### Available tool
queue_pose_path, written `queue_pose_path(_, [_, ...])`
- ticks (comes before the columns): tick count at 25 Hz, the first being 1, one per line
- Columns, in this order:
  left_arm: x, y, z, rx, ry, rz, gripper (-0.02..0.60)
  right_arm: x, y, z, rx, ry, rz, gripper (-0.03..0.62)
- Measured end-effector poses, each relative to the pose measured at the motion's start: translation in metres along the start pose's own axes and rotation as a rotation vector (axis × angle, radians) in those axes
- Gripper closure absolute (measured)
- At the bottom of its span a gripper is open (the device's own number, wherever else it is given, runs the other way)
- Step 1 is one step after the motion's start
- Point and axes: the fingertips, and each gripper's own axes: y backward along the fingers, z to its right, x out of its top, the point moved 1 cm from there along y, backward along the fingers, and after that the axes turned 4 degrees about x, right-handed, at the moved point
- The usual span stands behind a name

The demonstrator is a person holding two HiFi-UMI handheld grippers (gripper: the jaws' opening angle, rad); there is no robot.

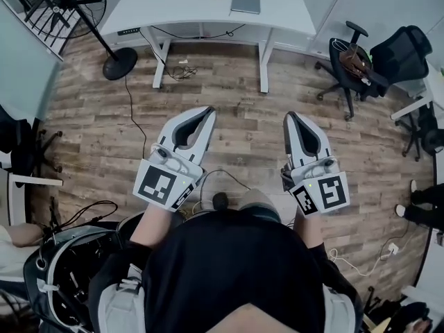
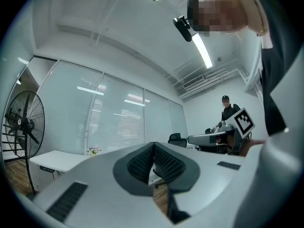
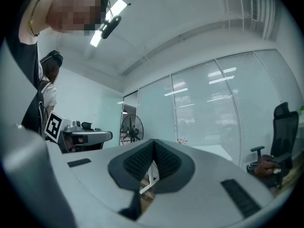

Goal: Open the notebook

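The notebook (image 1: 245, 2) lies closed on the white bench (image 1: 180, 5), toward its right end. The left hand-held gripper (image 1: 207, 112) and right hand-held gripper (image 1: 291, 118) are well short of the bench, over the wood floor (image 1: 243, 103). Both have their jaws together and hold nothing.

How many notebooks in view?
1. The grey notebook lies flat on the white desk at the top of the head view, towards its right end. Others could be out of frame.
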Motion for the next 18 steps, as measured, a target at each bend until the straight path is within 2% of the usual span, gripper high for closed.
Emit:
queue_pose_path(9, [-0.009,0.004,-0.019,0.005,0.027,-0.009,0.569,-0.01,-0.004,-0.003,-0.038,0.002,-0.018,0.589])
queue_pose_path(18, [-0.016,-0.013,-0.044,0.036,0.029,-0.006,0.569,-0.019,-0.033,0.01,-0.01,0.022,-0.022,0.589])
